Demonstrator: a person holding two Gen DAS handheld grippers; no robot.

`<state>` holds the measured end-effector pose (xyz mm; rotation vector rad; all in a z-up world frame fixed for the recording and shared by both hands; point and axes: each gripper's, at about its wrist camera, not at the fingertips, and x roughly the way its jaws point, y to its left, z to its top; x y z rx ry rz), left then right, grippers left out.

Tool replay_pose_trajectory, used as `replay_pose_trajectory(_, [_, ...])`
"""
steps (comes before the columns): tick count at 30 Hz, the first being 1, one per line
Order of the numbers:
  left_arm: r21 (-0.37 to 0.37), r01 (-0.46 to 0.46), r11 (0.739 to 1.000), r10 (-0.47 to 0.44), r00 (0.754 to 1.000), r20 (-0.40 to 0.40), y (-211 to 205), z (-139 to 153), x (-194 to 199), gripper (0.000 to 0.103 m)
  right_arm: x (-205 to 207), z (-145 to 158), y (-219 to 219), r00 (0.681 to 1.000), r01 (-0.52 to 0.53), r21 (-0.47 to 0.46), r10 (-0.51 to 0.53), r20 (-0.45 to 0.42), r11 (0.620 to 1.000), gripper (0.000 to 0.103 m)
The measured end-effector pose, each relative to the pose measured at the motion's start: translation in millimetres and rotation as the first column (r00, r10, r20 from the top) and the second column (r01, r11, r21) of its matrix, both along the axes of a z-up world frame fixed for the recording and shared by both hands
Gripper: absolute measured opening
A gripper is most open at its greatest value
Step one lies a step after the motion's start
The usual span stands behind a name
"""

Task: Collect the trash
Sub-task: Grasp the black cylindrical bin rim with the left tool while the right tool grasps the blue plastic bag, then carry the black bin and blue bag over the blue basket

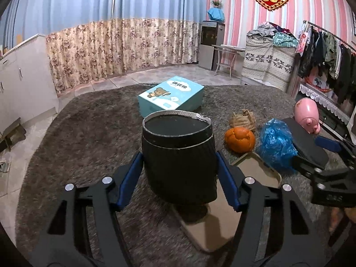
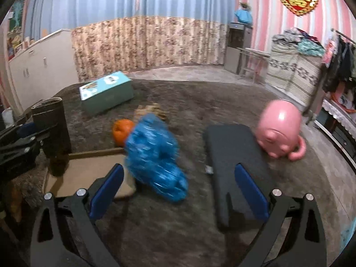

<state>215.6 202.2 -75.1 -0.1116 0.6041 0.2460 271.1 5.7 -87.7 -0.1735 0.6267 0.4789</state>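
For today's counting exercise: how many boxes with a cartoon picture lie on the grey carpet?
1: the teal cardboard box lies on the grey shaggy carpet, behind the black ribbed paper cup. Others may be hidden.

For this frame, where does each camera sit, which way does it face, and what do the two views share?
Left wrist: on the left gripper, facing forward over the rug; its blue pads clamp the black cup, and the right gripper shows at the right edge.
Right wrist: on the right gripper, open, facing the blue plastic bag and black pad.
Shared: cup, bag, orange peel, cardboard, teal box, pink pig toy.
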Motion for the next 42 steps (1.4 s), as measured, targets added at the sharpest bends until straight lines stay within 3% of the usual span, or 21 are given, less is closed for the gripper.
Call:
replay_pose_trajectory(1, [0.004, 0.001, 1.000, 0.000, 1.000, -0.002, 0.0, 1.1, -2.7, 0.064, 2.9, -2.4, 6.1, 1.000, -0.015, -0.006, 0.015, -0.008, 1.000, 0.094])
replay_pose_trajectory(3, [0.014, -0.001, 1.000, 0.001, 1.000, -0.006, -0.1, 2.7, -9.7, 0.064, 8.4, -8.0, 16.3, 0.999, -0.037, -0.022, 0.036, -0.035, 0.999, 0.078])
replay_pose_trajectory(5, [0.016, -0.005, 1.000, 0.005, 1.000, -0.009, 3.0, 2.6, -16.1, 0.064, 12.8, -14.2, 23.6, 0.996, -0.063, -0.027, 0.060, -0.071, 0.998, 0.053])
replay_pose_trajectory(9, [0.017, -0.014, 1.000, 0.014, 1.000, -0.020, 5.8, 5.9, -23.7, 0.064, 4.1, -9.4, 22.0, 0.994, -0.091, 0.001, 0.091, -0.054, 0.996, 0.034])
replay_pose_trajectory(16, [0.026, 0.032, 0.999, -0.033, 0.999, 0.029, -21.7, 30.2, -34.4, 0.065, -32.9, 28.7, -36.8, 0.999, -0.012, 0.034, 0.011, 0.038, 0.999, 0.034])
replay_pose_trajectory(23, [0.020, 0.118, 0.993, -0.119, 0.989, 0.091, -72.5, 52.1, -38.3, 0.065, -64.4, 68.8, -138.2, 0.979, 0.175, 0.040, -0.178, 0.100, 0.984, 0.034])
replay_pose_trajectory(29, [0.031, 0.217, 0.976, -0.219, 0.966, 0.138, -132.6, 68.4, -41.0, 0.065, -101.2, 85.5, -232.4, 0.913, 0.381, 0.061, -0.385, 0.133, 0.923, 0.034])
replay_pose_trajectory(32, [0.018, 0.260, 0.966, -0.259, 0.956, 0.139, -158.8, 69.0, -38.9, 0.065, -117.5, 81.4, -277.1, 0.857, 0.493, 0.040, -0.493, 0.150, 0.869, 0.034])
replay_pose_trajectory(42, [0.009, 0.405, 0.914, -0.403, 0.908, 0.117, -246.1, 57.6, -30.2, 0.065, -148.7, 58.0, -380.0, 0.732, 0.671, 0.059, -0.673, 0.111, 0.739, 0.034])
